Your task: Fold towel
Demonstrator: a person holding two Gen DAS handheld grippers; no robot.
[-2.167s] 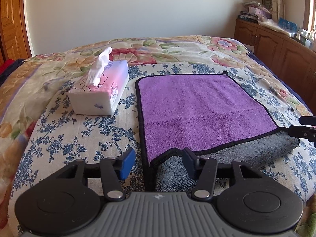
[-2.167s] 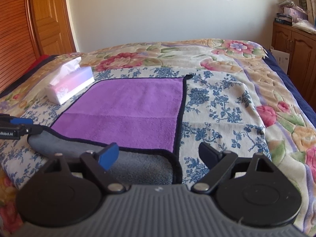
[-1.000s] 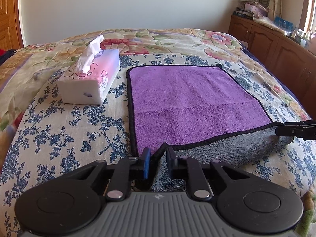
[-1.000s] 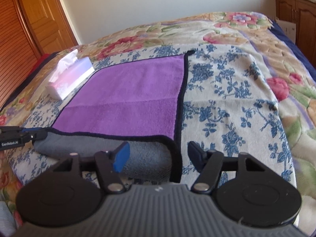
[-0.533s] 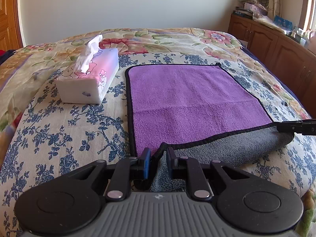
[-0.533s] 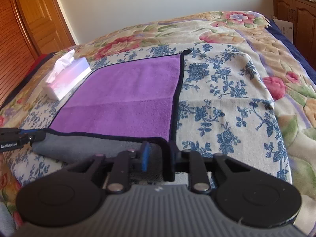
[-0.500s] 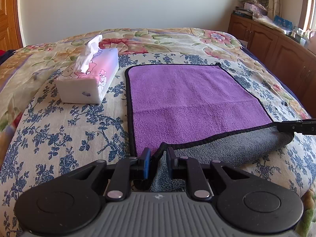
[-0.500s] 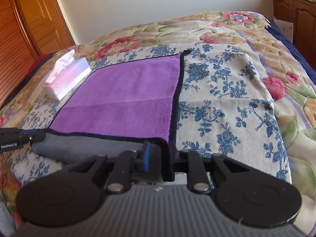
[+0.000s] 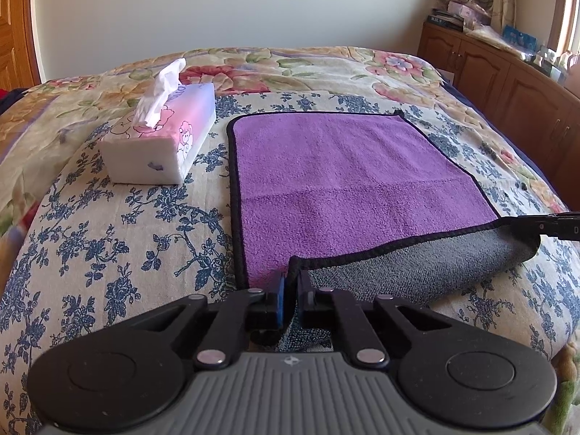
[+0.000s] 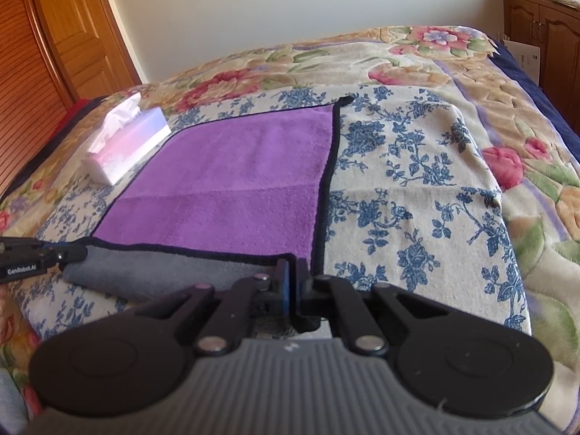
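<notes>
A purple towel (image 9: 348,185) with black trim and a grey underside lies flat on the flowered bedspread; it also shows in the right wrist view (image 10: 232,188). Its near edge is folded over, so a grey strip (image 9: 417,272) faces up. My left gripper (image 9: 291,284) is shut on the towel's near left corner. My right gripper (image 10: 291,272) is shut on the near right corner. Each gripper's tip shows at the edge of the other's view, the right one (image 9: 543,224) and the left one (image 10: 36,253).
A pink and white tissue box (image 9: 159,141) stands on the bed left of the towel, close to its far left corner. Wooden cabinets (image 9: 507,83) run along the right of the bed. A wooden door (image 10: 54,36) is at the left.
Both grippers closed on the towel's near corners, the left first, then the right. In the last half second the near edge has moved slightly further over the purple side.
</notes>
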